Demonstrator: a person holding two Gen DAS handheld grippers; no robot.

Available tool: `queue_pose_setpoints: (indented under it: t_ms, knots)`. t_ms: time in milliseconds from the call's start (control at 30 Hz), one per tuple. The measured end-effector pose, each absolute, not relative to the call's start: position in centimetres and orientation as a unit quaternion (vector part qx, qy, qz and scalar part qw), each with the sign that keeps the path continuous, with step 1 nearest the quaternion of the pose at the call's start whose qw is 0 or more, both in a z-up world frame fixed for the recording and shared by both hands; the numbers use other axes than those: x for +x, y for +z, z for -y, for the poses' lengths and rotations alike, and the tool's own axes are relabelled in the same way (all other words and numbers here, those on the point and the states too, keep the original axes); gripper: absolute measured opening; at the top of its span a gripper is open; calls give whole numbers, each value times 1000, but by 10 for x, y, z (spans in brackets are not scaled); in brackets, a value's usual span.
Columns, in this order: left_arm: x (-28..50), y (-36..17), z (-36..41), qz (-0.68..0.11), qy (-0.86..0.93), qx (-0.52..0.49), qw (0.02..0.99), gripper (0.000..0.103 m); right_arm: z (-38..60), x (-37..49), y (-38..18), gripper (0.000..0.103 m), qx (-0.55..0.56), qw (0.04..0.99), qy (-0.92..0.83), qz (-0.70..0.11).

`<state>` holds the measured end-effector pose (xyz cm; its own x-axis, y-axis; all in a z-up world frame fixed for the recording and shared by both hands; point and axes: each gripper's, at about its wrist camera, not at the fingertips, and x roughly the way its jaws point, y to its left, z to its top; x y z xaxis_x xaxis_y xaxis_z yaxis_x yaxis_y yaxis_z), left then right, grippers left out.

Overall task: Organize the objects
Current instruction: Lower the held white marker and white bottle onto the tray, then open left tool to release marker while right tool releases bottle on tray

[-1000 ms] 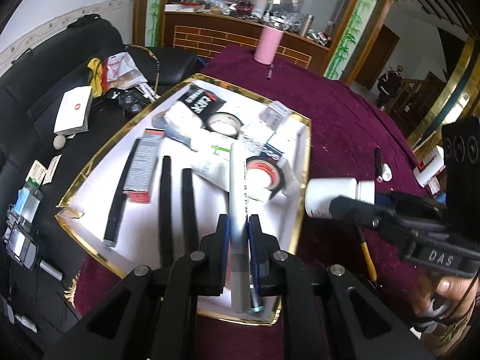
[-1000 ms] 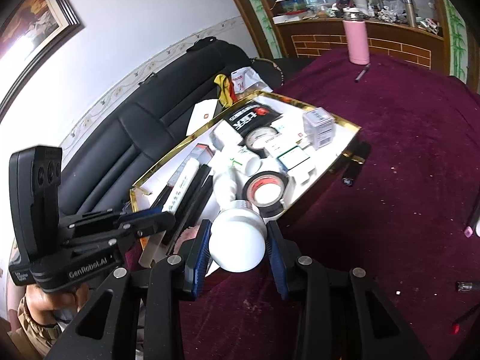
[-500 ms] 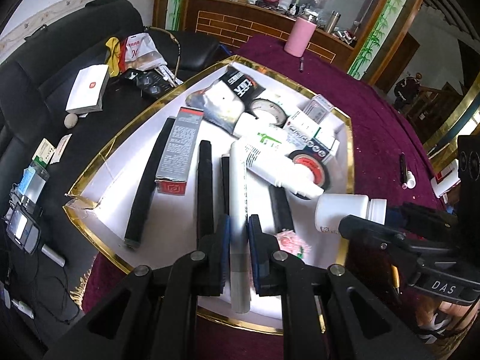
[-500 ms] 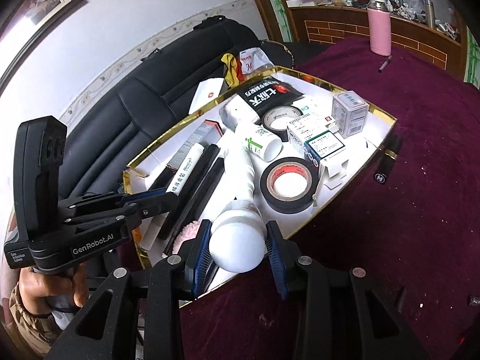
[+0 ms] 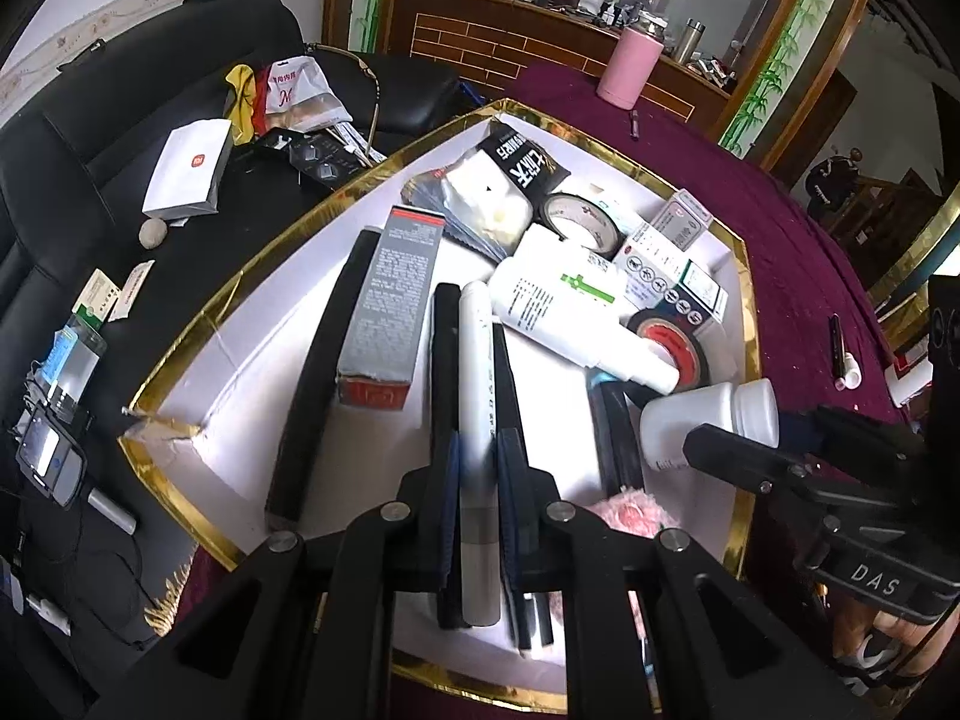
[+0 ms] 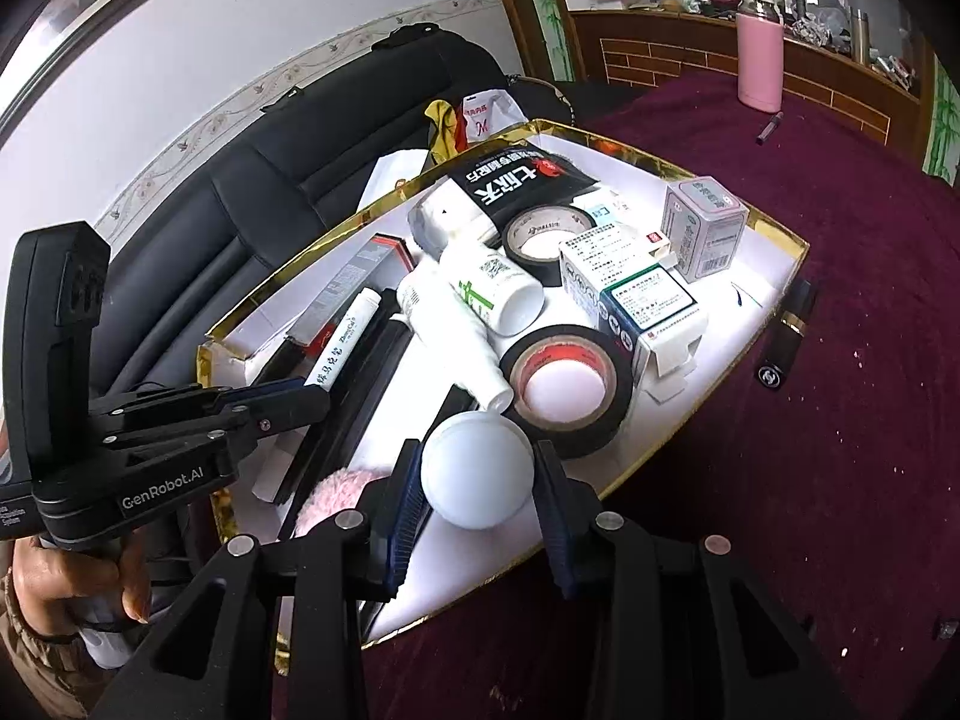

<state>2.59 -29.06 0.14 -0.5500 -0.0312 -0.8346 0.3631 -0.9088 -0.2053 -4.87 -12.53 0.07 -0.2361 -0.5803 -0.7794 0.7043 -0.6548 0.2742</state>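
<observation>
A gold-rimmed white tray (image 5: 198, 324) (image 6: 774, 240) holds several boxes, tape rolls, bottles and black sticks. My left gripper (image 5: 477, 456) is shut on a white marker pen (image 5: 477, 372), held lengthwise over the tray between black sticks; it also shows in the right wrist view (image 6: 342, 339). My right gripper (image 6: 477, 474) is shut on a white plastic bottle (image 6: 477, 471), held over the tray's near right part beside a black tape roll (image 6: 567, 384). The bottle shows in the left wrist view (image 5: 708, 420) too.
A pink fluffy thing (image 6: 336, 495) lies in the tray under the grippers. A black lipstick tube (image 6: 789, 330) lies on the maroon cloth (image 6: 840, 450) beside the tray. A pink tumbler (image 5: 627, 69) stands far back. A black sofa (image 5: 72, 192) with clutter lies left.
Both grippers have moved forward over the tray. The white bottle went from outside the tray's right rim to above its inside. The pen moved further in between the black sticks.
</observation>
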Motion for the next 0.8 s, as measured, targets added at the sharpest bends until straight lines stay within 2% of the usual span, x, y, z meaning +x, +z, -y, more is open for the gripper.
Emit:
queue_pose_setpoints:
  t_ms: [367,433,500,567,633,700,800]
  knots:
    - [23,1,289,-172,-867,451,127,14,125,-48,-1,41,451,413,-789,-57]
    - [24,1,289,-172,-866,451,131,23,124,-48,1,41,449,412,-791,-56]
    - [25,1,289,-174,-865,452,134,36,123,-47,4,41,447,413,-792,-55]
    - [26,3,288,-174,-866,449,137,41,122,-45,6,43,444,415,-792,-54]
    - [28,4,286,-173,-866,447,140,53,120,-43,10,49,440,418,-793,-52]
    - [29,7,284,-166,-868,445,146,75,118,-41,13,53,436,419,-795,-52]
    - [33,10,282,-163,-871,438,150,85,112,-37,20,54,428,417,-800,-51]
